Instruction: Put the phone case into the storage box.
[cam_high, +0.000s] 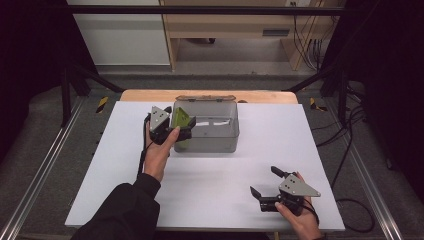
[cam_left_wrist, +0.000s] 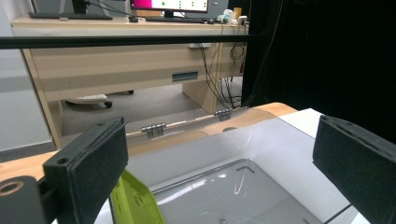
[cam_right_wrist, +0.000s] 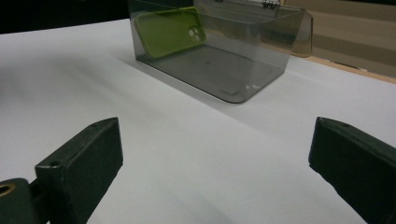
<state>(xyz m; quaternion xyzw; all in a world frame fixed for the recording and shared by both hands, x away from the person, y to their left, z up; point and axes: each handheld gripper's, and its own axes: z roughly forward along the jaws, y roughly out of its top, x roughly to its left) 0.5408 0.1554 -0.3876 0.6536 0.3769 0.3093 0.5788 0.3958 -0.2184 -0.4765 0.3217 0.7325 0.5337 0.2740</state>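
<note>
From where I stand, the left claw (cam_high: 181, 131) hangs over the left end of the clear box (cam_high: 220, 142), which sits at about twelve o'clock on the white counter (cam_high: 120, 170), its hinged lid folded back toward the far edge. Inside that box, at its nine o'clock end, a green phone case (cam_high: 181, 119) leans tilted against the wall, camera cutout up; the right claw's view shows this best, the phone case (cam_right_wrist: 170, 31) resting slantwise behind the smoky wall of the box (cam_right_wrist: 243, 79).

The left claw's jaws stand wide apart and hold nothing. In its own view the green phone case (cam_left_wrist: 135, 200) lies low and just to the left of centre, beside the left pad, with the bare box floor (cam_left_wrist: 243, 186) ahead. The case's long axis seems to run up the wall, from floor to rim.

The right claw (cam_high: 267, 184) rests near five o'clock, well apart from the box, jaws also spread wide and empty.

I'd judge the left claw is plainly the nearer one; whatever comes next turns on the case lying slightly to its nine o'clock side and below.
</note>
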